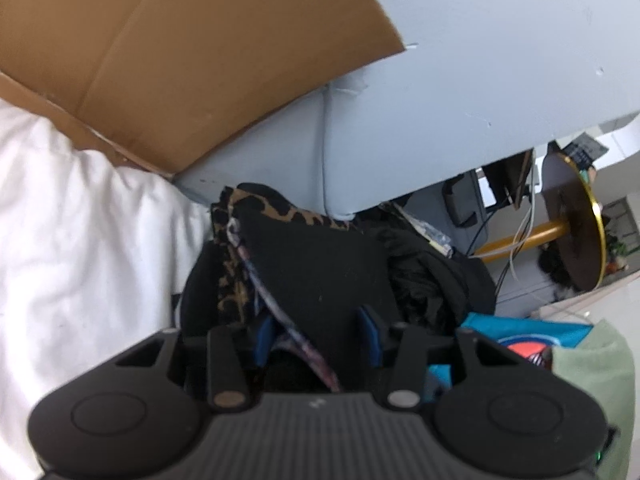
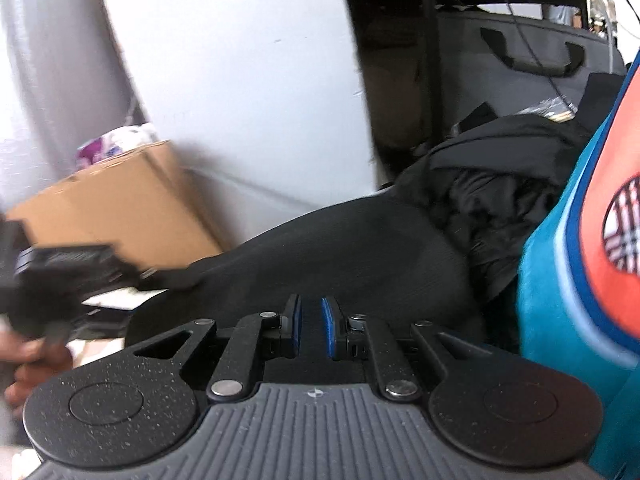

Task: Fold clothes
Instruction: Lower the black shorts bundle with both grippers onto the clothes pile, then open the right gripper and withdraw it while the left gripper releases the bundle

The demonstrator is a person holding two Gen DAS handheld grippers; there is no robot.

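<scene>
Left wrist view showed the left hand-held gripper (image 1: 318, 334) clamping the black garment (image 1: 320, 264); right hand-held gripper (image 2: 311, 328), narrowly parted, seemingly still needed a hold.

The left gripper (image 1: 318, 336) points forward and somewhat down, its blue pads (image 1: 264, 338) parted with dark cloth between them. The right gripper (image 2: 311, 328) tilts down more steeply, its blue pads (image 2: 329, 328) close together with a narrow gap, nothing visibly pinched.

Two grippers (image 1: 318, 334) (image 2: 311, 328); one cardboard box (image 1: 192, 60); one round table (image 1: 576, 216); perhaps four garments, pile blurred.
</scene>
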